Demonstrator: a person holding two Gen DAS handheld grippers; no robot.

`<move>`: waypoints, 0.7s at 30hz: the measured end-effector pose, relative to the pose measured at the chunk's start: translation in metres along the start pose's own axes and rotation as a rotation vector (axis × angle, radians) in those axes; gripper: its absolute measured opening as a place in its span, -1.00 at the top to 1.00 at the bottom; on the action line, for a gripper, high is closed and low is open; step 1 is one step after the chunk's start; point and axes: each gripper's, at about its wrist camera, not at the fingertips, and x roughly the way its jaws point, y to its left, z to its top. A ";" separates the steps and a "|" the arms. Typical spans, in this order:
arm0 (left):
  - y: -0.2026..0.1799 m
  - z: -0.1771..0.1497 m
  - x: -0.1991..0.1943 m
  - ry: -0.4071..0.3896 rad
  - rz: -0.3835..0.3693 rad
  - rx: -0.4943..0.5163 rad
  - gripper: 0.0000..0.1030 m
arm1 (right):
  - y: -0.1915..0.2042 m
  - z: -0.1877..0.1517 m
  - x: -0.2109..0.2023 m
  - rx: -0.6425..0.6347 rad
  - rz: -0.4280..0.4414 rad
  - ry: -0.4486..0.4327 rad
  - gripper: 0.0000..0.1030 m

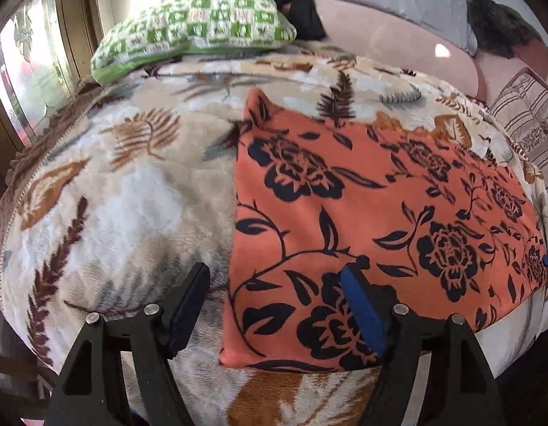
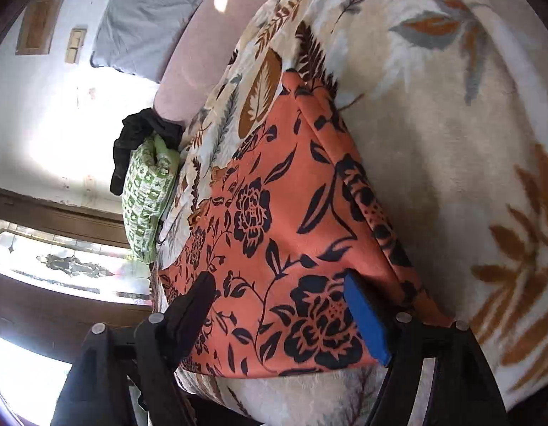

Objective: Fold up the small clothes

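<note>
A leaf-print blanket (image 1: 132, 184) covers the bed, giving a flat folding surface for the orange floral garment (image 1: 362, 220) spread on it, while the left gripper (image 1: 277, 284) and right gripper (image 2: 279, 284) hover unclenched at its near corners, seemingly ready to pinch.

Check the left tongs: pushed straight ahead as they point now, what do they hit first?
Probably the orange floral cloth: the open left tongs straddle its near left edge, low over the leaf-print blanket. Depth is unclear, so the blanket could come first.
</note>
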 end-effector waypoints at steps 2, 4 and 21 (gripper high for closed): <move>0.000 -0.001 -0.017 -0.059 -0.010 0.031 -0.51 | 0.021 -0.004 -0.010 -0.083 0.018 -0.014 -0.59; -0.001 -0.005 -0.016 -0.060 -0.018 0.045 -0.54 | 0.039 -0.008 -0.012 -0.128 0.086 -0.007 -0.64; -0.029 0.016 0.026 0.003 -0.036 0.073 -0.57 | 0.047 0.051 0.035 -0.053 0.128 0.037 -0.66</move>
